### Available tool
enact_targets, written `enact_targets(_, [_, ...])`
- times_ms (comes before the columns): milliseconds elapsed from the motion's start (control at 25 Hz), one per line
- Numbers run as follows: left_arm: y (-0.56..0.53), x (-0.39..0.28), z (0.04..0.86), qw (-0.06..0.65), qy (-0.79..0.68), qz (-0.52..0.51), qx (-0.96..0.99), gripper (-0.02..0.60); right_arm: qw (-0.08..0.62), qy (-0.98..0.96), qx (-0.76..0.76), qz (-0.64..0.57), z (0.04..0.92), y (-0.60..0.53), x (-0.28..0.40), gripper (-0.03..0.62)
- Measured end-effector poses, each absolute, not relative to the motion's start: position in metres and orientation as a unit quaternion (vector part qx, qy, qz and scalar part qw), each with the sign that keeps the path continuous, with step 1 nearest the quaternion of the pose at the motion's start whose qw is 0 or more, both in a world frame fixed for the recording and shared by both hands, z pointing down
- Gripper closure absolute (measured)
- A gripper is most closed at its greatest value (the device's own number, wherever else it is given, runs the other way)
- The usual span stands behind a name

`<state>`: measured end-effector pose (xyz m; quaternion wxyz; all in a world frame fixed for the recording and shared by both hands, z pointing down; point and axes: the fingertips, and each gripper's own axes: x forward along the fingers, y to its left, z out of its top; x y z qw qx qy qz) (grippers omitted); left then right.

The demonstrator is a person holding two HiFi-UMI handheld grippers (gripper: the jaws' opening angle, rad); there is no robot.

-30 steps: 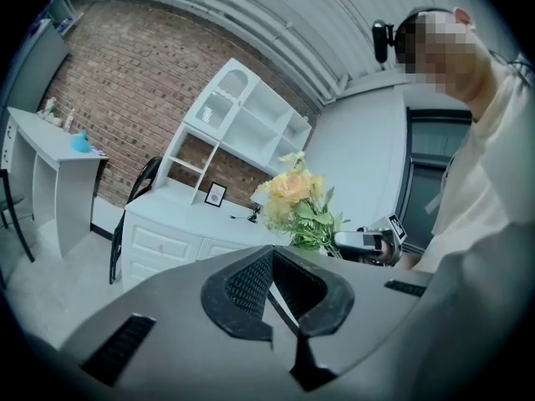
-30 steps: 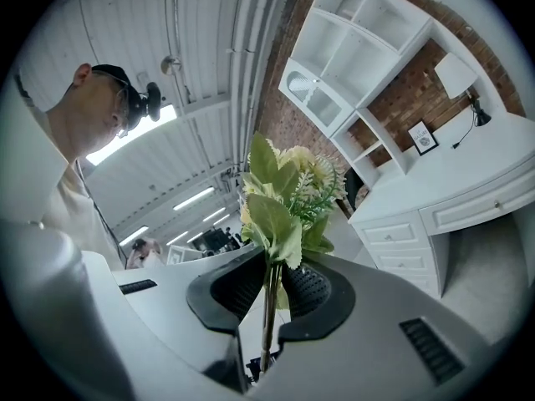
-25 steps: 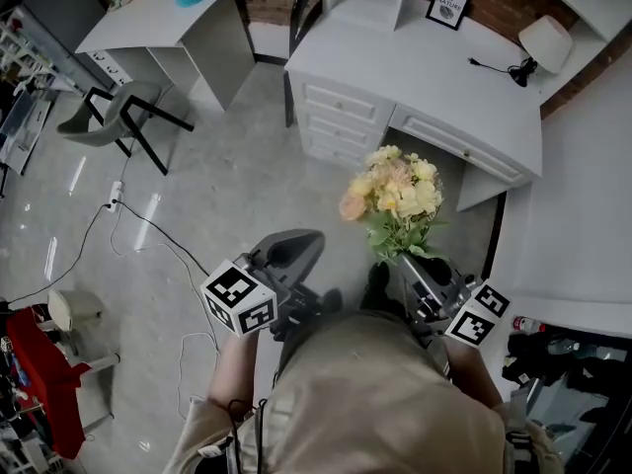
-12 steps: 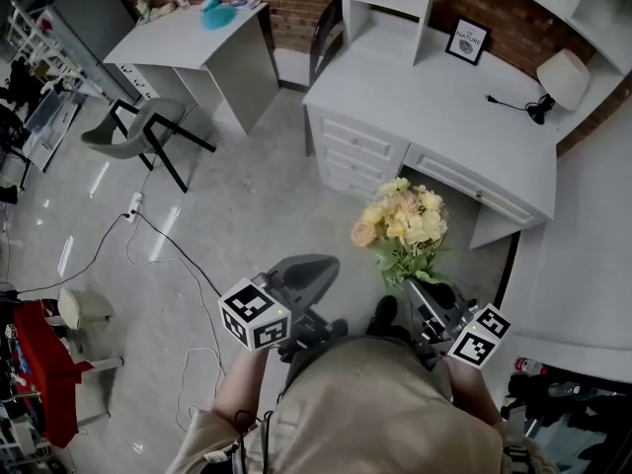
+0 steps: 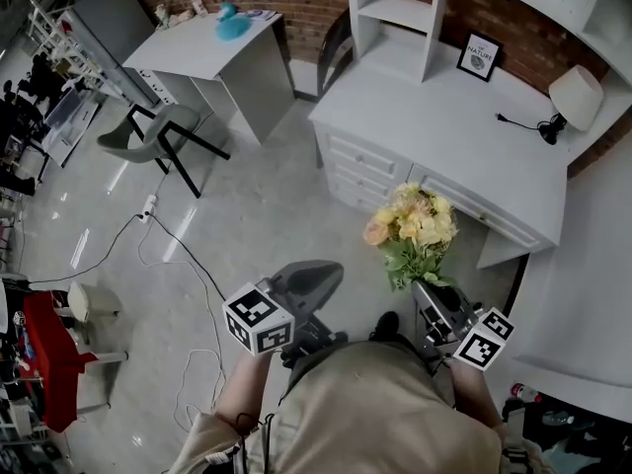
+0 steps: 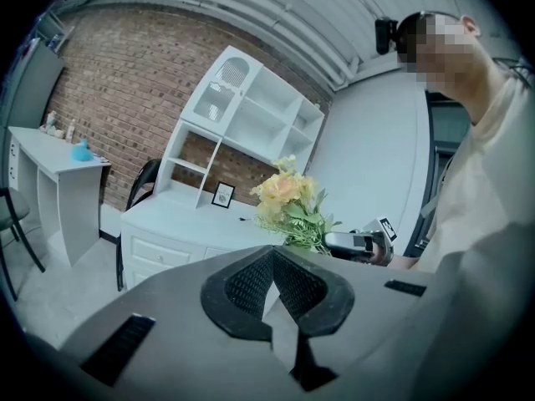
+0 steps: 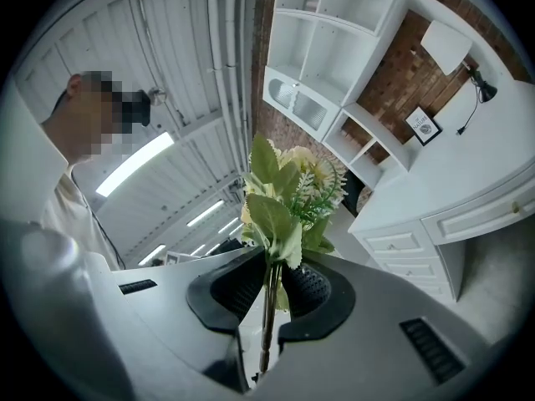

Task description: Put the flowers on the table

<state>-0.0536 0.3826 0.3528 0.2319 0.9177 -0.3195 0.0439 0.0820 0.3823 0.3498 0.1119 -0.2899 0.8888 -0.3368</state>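
Observation:
A bunch of yellow and peach flowers (image 5: 413,227) with green leaves stands upright in my right gripper (image 5: 432,294), whose jaws are shut on the stems (image 7: 267,307). The blooms (image 7: 292,182) rise above the jaws in the right gripper view, and the left gripper view shows the bunch (image 6: 288,203) off to the right. My left gripper (image 5: 314,282) is shut and holds nothing; it hangs over the floor to the left of the flowers. The white desk (image 5: 464,161) with drawers lies just beyond the bouquet.
On the desk stand a framed picture (image 5: 480,55), a white lamp (image 5: 575,97) with a black cord and a shelf unit (image 5: 395,13). A second white table (image 5: 212,47) with a teal object, a grey chair (image 5: 163,131) and a floor cable (image 5: 148,255) are to the left.
The view has moved forward toward the white desk. The flowers and both grippers keep their places relative to the person, and the bouquet now sits closer to the desk's front edge.

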Motion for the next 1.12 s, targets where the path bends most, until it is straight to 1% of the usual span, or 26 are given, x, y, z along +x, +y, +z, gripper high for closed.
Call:
enact_targets(80, [0.379, -0.044, 0.351, 0.232, -0.322, 0.046, 0.917, 0.574, 0.112, 0.891, -0.284, -0.337, 0.348, 0.377, 0.090, 0.522])
enact_targets(320, [0.350, 0.014, 0.351, 0.228, -0.337, 0.059, 0.911, 0.574, 0.113, 0.895, -0.260, -0.345, 0.354, 0.345, 0.142, 0.523])
enact_targets(640, [0.332, 0.045, 0.345, 0.211, -0.366, 0.074, 0.903, 0.574, 0.112, 0.913, -0.213, -0.328, 0.354, 0.327, 0.162, 0.523])
enact_targets(840, [0.331, 0.048, 0.338, 0.198, -0.399, 0.075, 0.892, 0.574, 0.109, 0.924, -0.171, -0.325, 0.353, 0.319, 0.159, 0.523])
enact_targets(1120, [0.323, 0.023, 0.340, 0.202, -0.434, 0.090, 0.873, 0.574, 0.103, 0.930, -0.123, -0.332, 0.362, 0.295, 0.130, 0.523])
